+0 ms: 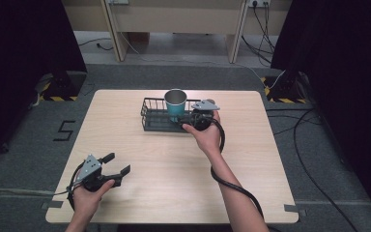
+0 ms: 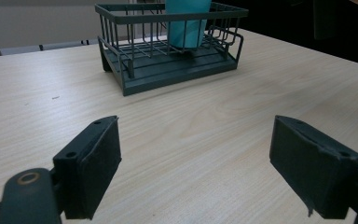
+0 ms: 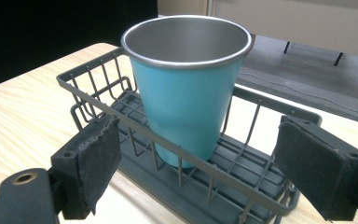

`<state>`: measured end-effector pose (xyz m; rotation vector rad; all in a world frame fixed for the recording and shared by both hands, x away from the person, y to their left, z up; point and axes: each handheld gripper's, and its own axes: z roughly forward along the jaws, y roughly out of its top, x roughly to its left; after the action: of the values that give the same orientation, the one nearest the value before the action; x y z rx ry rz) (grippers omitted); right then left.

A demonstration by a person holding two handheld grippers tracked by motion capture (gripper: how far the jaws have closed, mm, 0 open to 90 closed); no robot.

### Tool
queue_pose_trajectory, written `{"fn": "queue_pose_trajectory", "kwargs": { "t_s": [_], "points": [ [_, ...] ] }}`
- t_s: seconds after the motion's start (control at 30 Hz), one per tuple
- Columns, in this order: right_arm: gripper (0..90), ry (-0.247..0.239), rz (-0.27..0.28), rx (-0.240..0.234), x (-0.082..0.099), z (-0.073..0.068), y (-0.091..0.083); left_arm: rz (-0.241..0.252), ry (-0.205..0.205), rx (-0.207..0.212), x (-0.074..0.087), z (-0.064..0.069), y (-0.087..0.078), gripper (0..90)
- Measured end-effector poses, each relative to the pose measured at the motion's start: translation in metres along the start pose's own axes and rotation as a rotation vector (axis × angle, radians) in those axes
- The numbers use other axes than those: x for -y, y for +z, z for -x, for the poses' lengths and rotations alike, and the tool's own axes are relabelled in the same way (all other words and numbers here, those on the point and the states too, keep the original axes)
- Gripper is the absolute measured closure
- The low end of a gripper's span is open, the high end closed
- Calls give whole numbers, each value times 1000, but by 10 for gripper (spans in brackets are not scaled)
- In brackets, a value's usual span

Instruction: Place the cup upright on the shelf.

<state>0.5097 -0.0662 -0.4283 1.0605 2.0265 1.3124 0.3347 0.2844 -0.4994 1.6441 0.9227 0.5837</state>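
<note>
Upright, the cup [image 3: 186, 88] stands inside the basket's [image 3: 98, 100] rim.

A wire basket [image 1: 157, 118] stands near the far edge of the surface [image 1: 174, 183], about midway along it, with a teal cup [image 1: 175, 105] upright in its right end. The right tongs [image 1: 189, 119] sit just beside the basket's right end, close to the cup. The left tongs [image 1: 117, 164] hover near the near left corner, jaws spread, well apart from the basket.

One cup [image 3: 186, 88]; one wire basket [image 3: 98, 77]; two grippers
</note>
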Motion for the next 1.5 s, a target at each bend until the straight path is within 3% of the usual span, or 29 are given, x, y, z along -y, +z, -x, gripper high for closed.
{"fn": "queue_pose_trajectory", "kwargs": {
  "t_s": [0.8, 1.5],
  "points": [
    [156, 19, -5, 18, 13, 11, -26, 2, 2, 4, -1, 1, 1, 159],
    [165, 51, 2, 26, 36, 25, -66, -6, 6, 6, -1, 1, 5, 159]
  ]
}}
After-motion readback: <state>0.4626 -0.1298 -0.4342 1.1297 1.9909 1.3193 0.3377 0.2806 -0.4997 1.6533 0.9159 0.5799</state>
